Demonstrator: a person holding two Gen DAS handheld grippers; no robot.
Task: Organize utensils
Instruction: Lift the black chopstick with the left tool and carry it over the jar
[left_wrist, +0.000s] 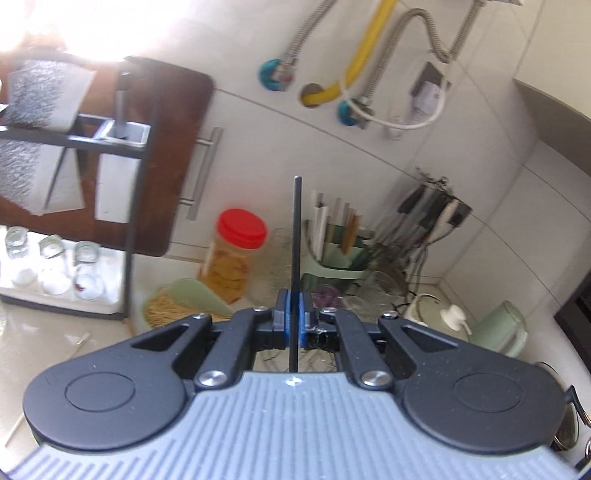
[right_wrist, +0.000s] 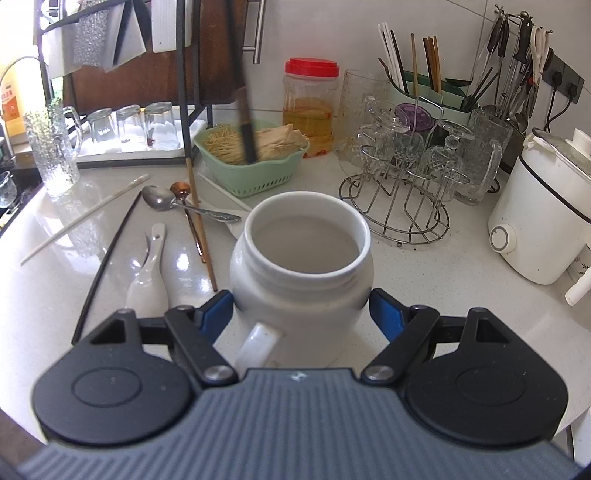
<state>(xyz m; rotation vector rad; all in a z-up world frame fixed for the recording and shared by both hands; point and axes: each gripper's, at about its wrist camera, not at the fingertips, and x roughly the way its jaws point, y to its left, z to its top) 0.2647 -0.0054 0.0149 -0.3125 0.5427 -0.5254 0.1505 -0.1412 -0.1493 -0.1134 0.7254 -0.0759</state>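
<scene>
On the pale countertop (right_wrist: 424, 273), the right gripper (right_wrist: 301, 306) clamps a white ceramic mug (right_wrist: 301, 258) by its belly, one blue pad on each flank, the handle turned back toward the camera and the open mouth facing up with nothing visible inside. The left gripper (left_wrist: 293, 317) is raised above the counter with its jaws pinched on a thin black chopstick (left_wrist: 295, 240), which stands upright out of the blue pads; in the right wrist view a blurred dark stick hangs in front of the green basket (right_wrist: 255, 177), though whether it is that same chopstick cannot be told.

Left of the mug, loose utensils lie on the counter: a white ceramic soup spoon (right_wrist: 147, 277) just beside the mug, a second black chopstick (right_wrist: 110, 258) further left, a white chopstick (right_wrist: 85, 221) well apart, a metal spoon (right_wrist: 177, 205) crossing a copper-coloured spoon (right_wrist: 188, 210) and a brown chopstick (right_wrist: 201, 229).

Behind the mug stand the green basket of pale sticks, a red-lidded jar (right_wrist: 310, 110), and a wire rack (right_wrist: 399, 184) of upturned glasses. A green utensil holder (right_wrist: 417, 88) of chopsticks sits behind the rack, a white electric pot (right_wrist: 539, 221) at the right.
</scene>
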